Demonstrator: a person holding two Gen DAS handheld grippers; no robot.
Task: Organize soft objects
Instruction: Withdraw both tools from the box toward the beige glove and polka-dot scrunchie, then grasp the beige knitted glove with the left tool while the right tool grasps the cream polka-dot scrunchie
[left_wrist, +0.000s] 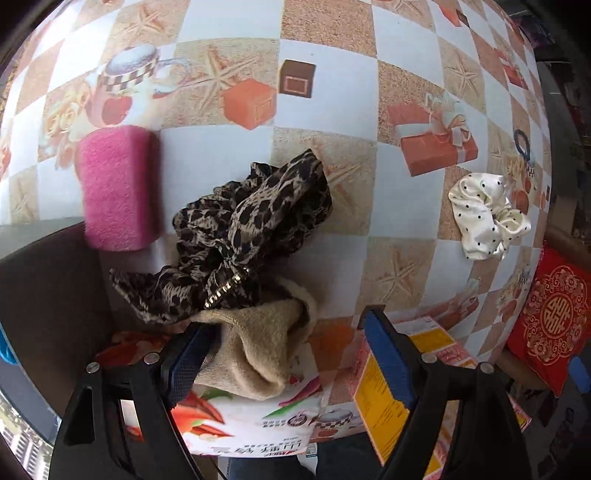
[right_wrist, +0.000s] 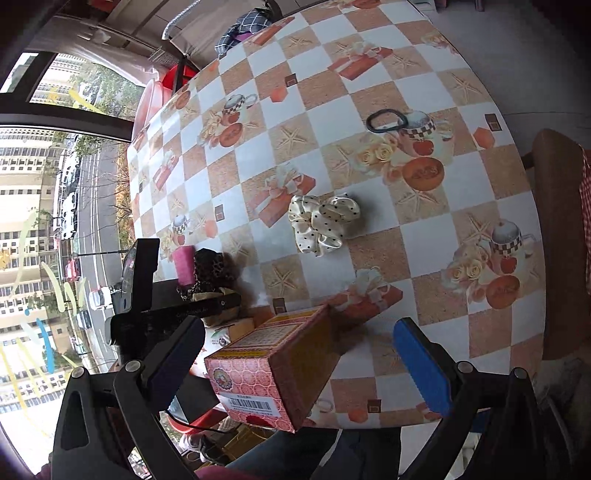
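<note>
My left gripper (left_wrist: 288, 354) is open and points down at a beige knitted cloth (left_wrist: 258, 350). The cloth lies crumpled on a white box with a chili print (left_wrist: 251, 424), close to the left pad and away from the right one. A leopard-print scarf (left_wrist: 251, 229) is bunched just beyond it, and a pink sponge (left_wrist: 118, 188) sits to its left. A white polka-dot scrunchie (right_wrist: 321, 225) lies mid-table, with a black hair tie (right_wrist: 384, 120) farther off. My right gripper (right_wrist: 299, 360) is open above a pink and yellow carton (right_wrist: 273, 369), and neither pad presses on the carton.
The round table (right_wrist: 424, 92) has a chequered printed cover. A brown chair (right_wrist: 557, 240) stands at its right and a red cushion (left_wrist: 554, 314) lies beside it. In the right wrist view the left gripper's body (right_wrist: 147, 295) is at the table's left edge, near the window.
</note>
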